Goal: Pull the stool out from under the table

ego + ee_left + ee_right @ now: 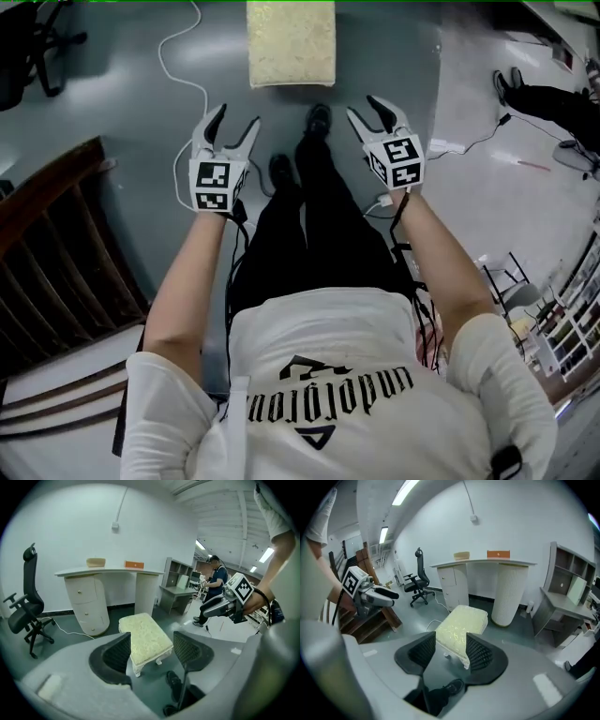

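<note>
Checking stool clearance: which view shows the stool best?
Left gripper view: the stool shows cushion and legs, clear of the table. Right gripper view has it partly behind the jaws; head view shows only its cushion, cropped.

Stool (pixel 145 638) before table (pixel 108 572), clear of it (office chair (pixel 27 605) left).

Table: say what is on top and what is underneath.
On the table: a tan thing and an orange box. Underneath: a drawer unit and a round pillar; the stool stands out in front. Behind the drawer unit is hidden.
</note>
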{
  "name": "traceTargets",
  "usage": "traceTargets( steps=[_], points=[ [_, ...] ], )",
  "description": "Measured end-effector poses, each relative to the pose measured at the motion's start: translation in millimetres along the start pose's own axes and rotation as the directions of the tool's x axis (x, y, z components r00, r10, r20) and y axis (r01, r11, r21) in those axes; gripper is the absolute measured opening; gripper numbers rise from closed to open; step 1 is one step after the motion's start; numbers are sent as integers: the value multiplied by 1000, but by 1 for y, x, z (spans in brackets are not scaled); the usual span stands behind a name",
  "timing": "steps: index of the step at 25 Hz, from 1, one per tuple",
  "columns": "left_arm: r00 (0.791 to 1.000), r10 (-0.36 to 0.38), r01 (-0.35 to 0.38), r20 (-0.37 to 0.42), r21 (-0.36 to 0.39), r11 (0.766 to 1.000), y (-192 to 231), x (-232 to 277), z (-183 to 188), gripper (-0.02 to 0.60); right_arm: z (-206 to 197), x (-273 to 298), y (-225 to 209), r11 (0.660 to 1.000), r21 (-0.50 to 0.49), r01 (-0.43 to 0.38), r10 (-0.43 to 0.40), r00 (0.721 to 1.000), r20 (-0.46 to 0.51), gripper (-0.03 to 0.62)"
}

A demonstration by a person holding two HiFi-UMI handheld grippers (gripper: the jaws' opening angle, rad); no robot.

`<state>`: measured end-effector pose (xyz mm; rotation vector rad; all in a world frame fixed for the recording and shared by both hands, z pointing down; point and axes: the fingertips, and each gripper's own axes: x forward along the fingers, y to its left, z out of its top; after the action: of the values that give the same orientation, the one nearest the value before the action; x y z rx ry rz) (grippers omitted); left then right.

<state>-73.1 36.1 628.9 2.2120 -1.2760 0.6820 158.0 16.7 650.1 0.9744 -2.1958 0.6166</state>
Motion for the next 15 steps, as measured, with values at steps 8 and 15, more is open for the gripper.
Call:
traceTargets(
  steps=[8,15],
  points=[
    [990,1,-5,138,33,999,-6,-91,107,225,107,-85,38,997,-73,-11,21,991,134,135],
    [966,-14,-2,259,61,998,-16,-169,179,137,187,-150,75,972,-233,5,51,971,234,58]
  ],
)
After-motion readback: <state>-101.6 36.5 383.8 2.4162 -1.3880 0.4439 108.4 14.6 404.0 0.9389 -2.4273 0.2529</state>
